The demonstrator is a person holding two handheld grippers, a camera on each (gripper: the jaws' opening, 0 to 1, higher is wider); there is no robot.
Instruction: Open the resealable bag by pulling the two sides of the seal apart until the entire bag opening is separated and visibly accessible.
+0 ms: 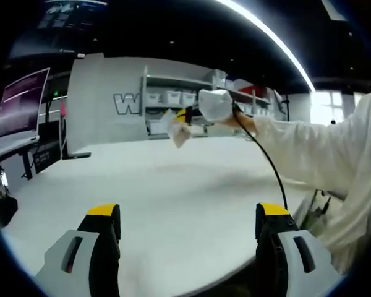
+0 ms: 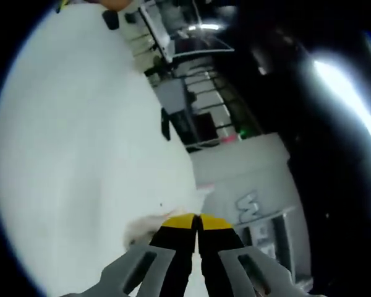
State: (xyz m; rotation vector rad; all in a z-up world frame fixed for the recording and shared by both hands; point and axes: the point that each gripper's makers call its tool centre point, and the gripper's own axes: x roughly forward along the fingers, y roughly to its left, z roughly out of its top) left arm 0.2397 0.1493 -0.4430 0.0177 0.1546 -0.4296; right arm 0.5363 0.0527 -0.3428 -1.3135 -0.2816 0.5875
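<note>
A small clear resealable bag (image 1: 179, 132) is held up in the air above the white table (image 1: 173, 192), out past the middle. My right gripper (image 1: 183, 117), carried by a white-gloved hand (image 1: 215, 105), is shut on the bag's top edge. In the right gripper view, the yellow-tipped jaws of that gripper (image 2: 196, 223) are pressed together, and the crumpled bag (image 2: 142, 230) sticks out beside them over the table (image 2: 80, 154). My left gripper (image 1: 187, 213) stands open and low over the near table. Its jaws are wide apart with nothing between them, well short of the bag.
A person's white sleeve (image 1: 321, 148) and a black cable (image 1: 269, 164) cross in from the right. Shelves with white bins (image 1: 173, 97) stand behind the table. A lit monitor (image 1: 21, 102) stands at the left on a side desk.
</note>
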